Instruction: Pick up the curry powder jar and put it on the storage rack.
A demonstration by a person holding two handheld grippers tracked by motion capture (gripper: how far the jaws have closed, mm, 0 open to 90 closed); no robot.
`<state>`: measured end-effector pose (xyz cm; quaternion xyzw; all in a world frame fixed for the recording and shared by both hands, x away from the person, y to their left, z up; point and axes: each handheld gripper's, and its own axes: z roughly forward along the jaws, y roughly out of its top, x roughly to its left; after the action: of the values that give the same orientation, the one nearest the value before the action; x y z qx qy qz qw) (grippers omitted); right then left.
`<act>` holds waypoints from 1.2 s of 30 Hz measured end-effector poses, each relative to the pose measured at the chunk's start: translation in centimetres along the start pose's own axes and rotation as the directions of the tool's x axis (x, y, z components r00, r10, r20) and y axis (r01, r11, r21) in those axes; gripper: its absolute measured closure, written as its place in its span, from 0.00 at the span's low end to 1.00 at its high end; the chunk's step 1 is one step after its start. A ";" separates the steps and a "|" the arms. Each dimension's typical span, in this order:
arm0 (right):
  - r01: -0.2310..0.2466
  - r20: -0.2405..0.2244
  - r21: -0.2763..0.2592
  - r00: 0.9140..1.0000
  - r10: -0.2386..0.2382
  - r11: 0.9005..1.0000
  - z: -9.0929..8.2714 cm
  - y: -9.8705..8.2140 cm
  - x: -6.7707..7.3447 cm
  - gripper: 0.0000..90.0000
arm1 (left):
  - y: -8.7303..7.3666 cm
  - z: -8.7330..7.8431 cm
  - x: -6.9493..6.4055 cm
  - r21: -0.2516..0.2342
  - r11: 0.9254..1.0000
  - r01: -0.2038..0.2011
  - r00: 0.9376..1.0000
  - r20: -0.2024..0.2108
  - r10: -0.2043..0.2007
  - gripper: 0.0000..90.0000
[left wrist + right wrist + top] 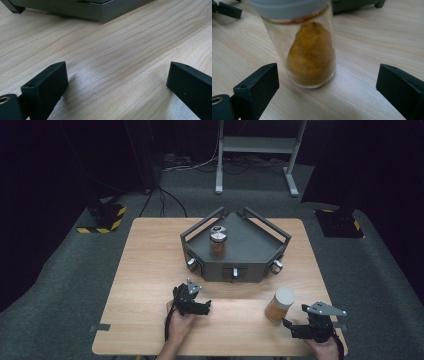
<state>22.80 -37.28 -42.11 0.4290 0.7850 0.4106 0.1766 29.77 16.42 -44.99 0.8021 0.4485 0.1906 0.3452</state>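
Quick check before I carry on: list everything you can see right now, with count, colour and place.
spice jar with white lid: 1, clear glass with orange-brown powder, upright on the table near its front right, just ahead of the right gripper's open jaws.
spice jar with metal lid: 1, clear glass with brown contents, upright inside the tray.
tray: 1, dark grey, railed with knobs on its front, at the table's far middle.
table: 1, light wood.
frame stand: 1, white-grey, on the floor behind the table.
striped bases: 2, black with yellow stripes, on the floor left and right.
left gripper: 1, black, open, nothing between the jaws, front middle-left.
right gripper: 1, black, open, front right.
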 end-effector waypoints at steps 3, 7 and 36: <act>0.008 -0.014 -0.014 1.000 -0.008 1.000 0.3 0.4 0.2 0.06 | 0.0 0.0 0.0 0.000 1.000 0.000 1.000 0.000 0.000 0.04; 0.017 -0.033 -0.030 0.999 -0.018 0.999 0.7 1.0 0.3 0.07 | 0.0 0.0 0.0 0.000 1.000 0.000 1.000 0.000 0.000 0.04; 0.041 -0.032 -0.082 0.999 -0.044 0.996 2.5 2.1 1.3 0.26 | 0.0 0.0 0.0 0.000 1.000 0.000 1.000 0.000 0.000 0.04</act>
<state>24.75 -34.39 -41.86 0.3977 0.7794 0.4455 0.1894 29.77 16.42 -44.99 0.8021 0.4485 0.1906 0.3452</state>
